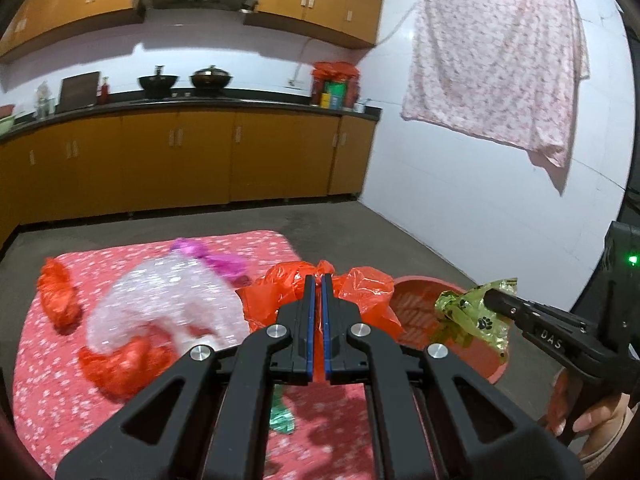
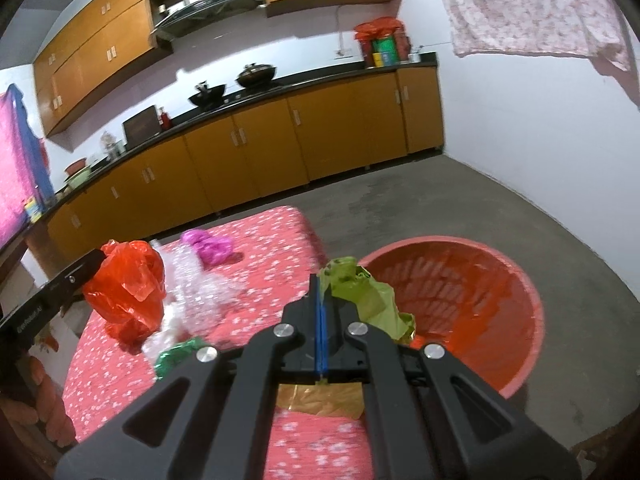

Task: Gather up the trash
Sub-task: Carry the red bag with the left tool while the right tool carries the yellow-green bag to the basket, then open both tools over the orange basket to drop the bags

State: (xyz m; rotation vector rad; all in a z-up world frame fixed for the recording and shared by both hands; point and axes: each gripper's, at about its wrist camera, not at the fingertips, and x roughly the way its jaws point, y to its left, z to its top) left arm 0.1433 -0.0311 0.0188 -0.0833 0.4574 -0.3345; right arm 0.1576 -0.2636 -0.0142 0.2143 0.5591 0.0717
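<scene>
Red plastic bag (image 1: 360, 292) clenched in left tool (image 1: 319, 280); green paw-print bag (image 2: 360, 292) pinched by right tool (image 2: 322, 284) beside red basket (image 2: 520, 280).

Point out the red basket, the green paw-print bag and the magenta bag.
red basket (image 2: 536, 308), right wrist view, far right rim.
green paw-print bag (image 1: 474, 318), left wrist view, crumpled middle.
magenta bag (image 2: 210, 246), right wrist view, centre of bundle.
</scene>
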